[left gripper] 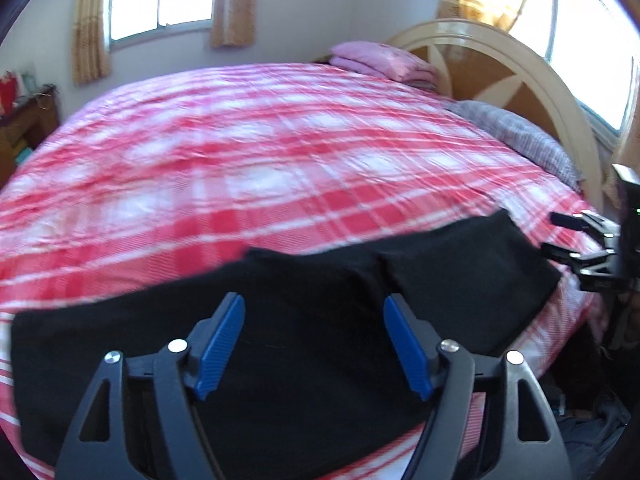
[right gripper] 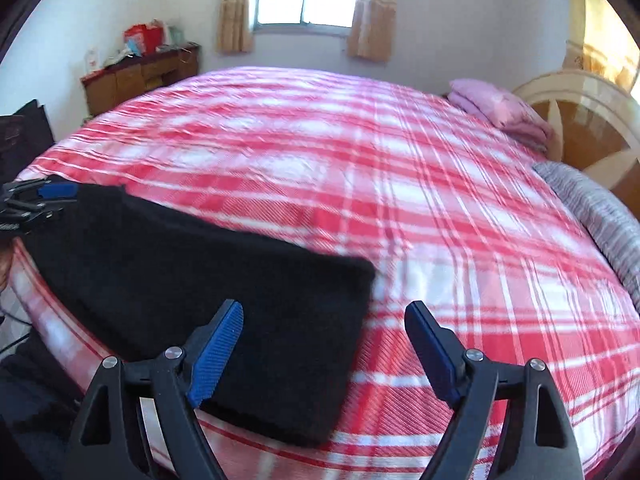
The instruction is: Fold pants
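Black pants (left gripper: 304,320) lie flat along the near edge of a bed with a red and white plaid cover (left gripper: 260,152). My left gripper (left gripper: 314,308) is open and empty, hovering over the middle of the pants. My right gripper (right gripper: 324,316) is open and empty above the right end of the pants (right gripper: 200,280), its left finger over the cloth and its right finger over the bare cover (right gripper: 460,220). The right gripper also shows in the left wrist view (left gripper: 576,236) beyond the pants' right end. The left gripper shows in the right wrist view (right gripper: 40,200) at the far left end.
A folded pink blanket (left gripper: 384,60) and a grey patterned pillow (left gripper: 520,136) lie by the curved wooden headboard (left gripper: 500,76). A wooden cabinet with clutter (right gripper: 140,72) stands by the far wall. The bed's near edge drops off just below the pants.
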`<state>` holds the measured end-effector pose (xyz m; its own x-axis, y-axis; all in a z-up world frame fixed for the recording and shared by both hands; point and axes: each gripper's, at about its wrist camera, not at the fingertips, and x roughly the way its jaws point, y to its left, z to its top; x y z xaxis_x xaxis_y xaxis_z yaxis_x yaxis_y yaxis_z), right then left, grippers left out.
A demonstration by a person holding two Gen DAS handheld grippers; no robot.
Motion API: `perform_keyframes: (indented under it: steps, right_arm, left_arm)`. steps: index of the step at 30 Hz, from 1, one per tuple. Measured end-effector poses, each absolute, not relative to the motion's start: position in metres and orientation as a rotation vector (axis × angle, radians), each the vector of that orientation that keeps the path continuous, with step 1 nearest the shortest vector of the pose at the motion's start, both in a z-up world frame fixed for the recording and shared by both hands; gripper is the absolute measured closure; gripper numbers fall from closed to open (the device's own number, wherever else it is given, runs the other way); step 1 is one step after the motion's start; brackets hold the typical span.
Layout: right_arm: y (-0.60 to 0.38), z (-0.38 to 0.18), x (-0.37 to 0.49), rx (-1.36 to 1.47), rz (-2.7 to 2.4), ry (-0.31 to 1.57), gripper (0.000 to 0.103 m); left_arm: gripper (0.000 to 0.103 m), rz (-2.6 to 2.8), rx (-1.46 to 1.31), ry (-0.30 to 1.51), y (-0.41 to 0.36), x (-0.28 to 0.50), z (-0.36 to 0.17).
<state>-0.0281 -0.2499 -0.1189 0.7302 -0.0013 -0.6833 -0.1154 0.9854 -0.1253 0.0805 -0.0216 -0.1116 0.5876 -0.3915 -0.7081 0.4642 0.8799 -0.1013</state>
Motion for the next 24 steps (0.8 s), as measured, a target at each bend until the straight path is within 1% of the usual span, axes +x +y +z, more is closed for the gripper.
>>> perform_keyframes:
  steps: [2, 6, 11, 14, 19, 22, 24]
  right_arm:
    - [-0.231, -0.111, -0.027, -0.183, 0.112, 0.722, 0.019]
    - [-0.188, -0.111, -0.019, -0.212, 0.233, 0.725, 0.019]
    - [-0.131, -0.126, -0.006, -0.277, 0.335, 0.731, 0.019]
    - [-0.104, -0.141, 0.005, -0.285, 0.396, 0.77, 0.019]
    - [-0.078, -0.18, 0.018, -0.333, 0.439, 0.882, 0.019]
    - [-0.083, -0.176, 0.015, -0.309, 0.459, 0.855, 0.018]
    - [-0.089, -0.168, 0.012, -0.286, 0.454, 0.838, 0.018]
  left_arm:
    - [0.028, -0.445, 0.114, 0.793, -0.003, 0.085, -0.108]
    - [0.028, -0.294, 0.134, 0.803, 0.05, 0.089, -0.112]
    - [0.028, -0.115, 0.139, 0.826, 0.112, 0.089, -0.123]
    - [0.027, -0.05, 0.107, 0.838, 0.142, 0.094, -0.131]
    - [0.027, -0.025, 0.023, 0.901, 0.169, 0.104, -0.156]
    - [0.021, -0.047, -0.016, 0.886, 0.172, 0.104, -0.161]
    - [0.021, -0.057, 0.006, 0.887, 0.166, 0.104, -0.161]
